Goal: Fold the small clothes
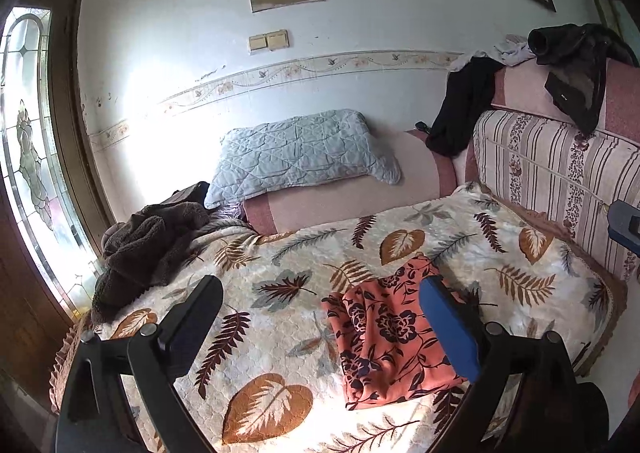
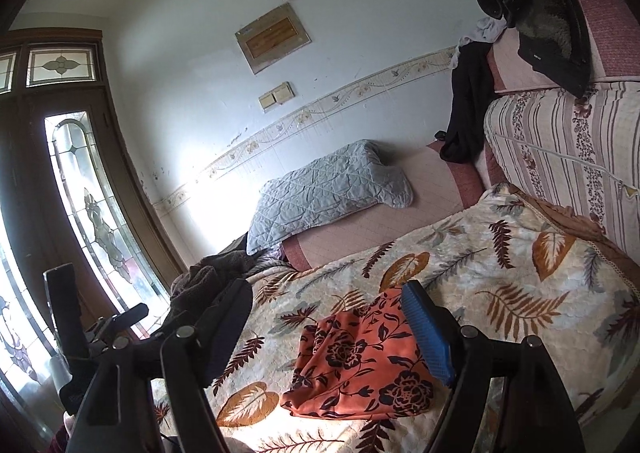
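Observation:
A small orange garment with a dark flower print point(image 1: 384, 341) lies folded into a compact bundle on the leaf-patterned blanket point(image 1: 280, 253); it also shows in the right wrist view point(image 2: 360, 365). My left gripper point(image 1: 320, 329) is open and empty, raised above the blanket, with the garment in front of its right finger. My right gripper point(image 2: 328, 333) is open and empty, also above the garment. The left gripper's finger shows at the left edge of the right wrist view point(image 2: 66, 313).
A brown fleece garment point(image 1: 148, 249) is heaped at the blanket's left edge. A grey quilted pillow point(image 1: 300, 151) lies on the sofa arm. Black clothes point(image 1: 576, 65) hang over the striped sofa back point(image 1: 560, 169). A glass door point(image 1: 28, 141) stands at left.

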A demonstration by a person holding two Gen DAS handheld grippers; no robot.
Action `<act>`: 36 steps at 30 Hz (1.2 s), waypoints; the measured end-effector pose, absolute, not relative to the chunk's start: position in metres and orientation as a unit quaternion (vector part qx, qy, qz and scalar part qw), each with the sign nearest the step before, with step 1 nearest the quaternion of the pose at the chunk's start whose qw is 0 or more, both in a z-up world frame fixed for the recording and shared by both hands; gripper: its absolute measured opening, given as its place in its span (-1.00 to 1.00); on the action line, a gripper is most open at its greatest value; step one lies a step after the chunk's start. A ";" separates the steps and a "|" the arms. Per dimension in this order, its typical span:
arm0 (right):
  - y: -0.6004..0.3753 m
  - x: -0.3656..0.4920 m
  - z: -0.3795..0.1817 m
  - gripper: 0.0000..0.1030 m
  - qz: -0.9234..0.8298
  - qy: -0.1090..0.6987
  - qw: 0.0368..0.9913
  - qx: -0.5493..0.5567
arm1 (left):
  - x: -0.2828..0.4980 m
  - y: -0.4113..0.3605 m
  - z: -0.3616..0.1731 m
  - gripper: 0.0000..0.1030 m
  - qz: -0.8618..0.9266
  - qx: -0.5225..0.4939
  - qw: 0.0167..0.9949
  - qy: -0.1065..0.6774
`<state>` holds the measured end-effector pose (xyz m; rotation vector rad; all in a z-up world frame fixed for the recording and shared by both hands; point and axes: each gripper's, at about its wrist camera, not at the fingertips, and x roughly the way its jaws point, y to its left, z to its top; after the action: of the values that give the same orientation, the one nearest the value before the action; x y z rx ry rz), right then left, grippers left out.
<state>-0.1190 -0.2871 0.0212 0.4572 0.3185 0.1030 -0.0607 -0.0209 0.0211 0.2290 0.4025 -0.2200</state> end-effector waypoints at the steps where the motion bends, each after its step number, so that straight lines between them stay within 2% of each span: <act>1: -0.286 -0.119 0.021 0.54 0.050 0.158 0.960 0.226 | -0.061 -0.020 0.021 0.91 -0.109 0.113 0.967 0.198; 16: -0.253 -0.105 0.031 0.54 0.027 0.197 0.959 0.204 | -0.046 0.008 0.016 0.91 -0.061 0.094 0.963 0.244; 28: -0.218 -0.088 0.018 0.54 0.003 0.255 0.954 0.159 | -0.042 0.040 0.016 0.91 -0.024 0.059 0.965 0.254; 36: -0.209 -0.084 0.014 0.54 0.006 0.266 0.952 0.150 | -0.040 0.051 0.017 0.91 -0.011 0.048 0.967 0.252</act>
<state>-0.0842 -0.2087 0.0144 0.3042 0.5411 0.0113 -0.0403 0.0513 0.0172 0.0969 0.5094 -0.0231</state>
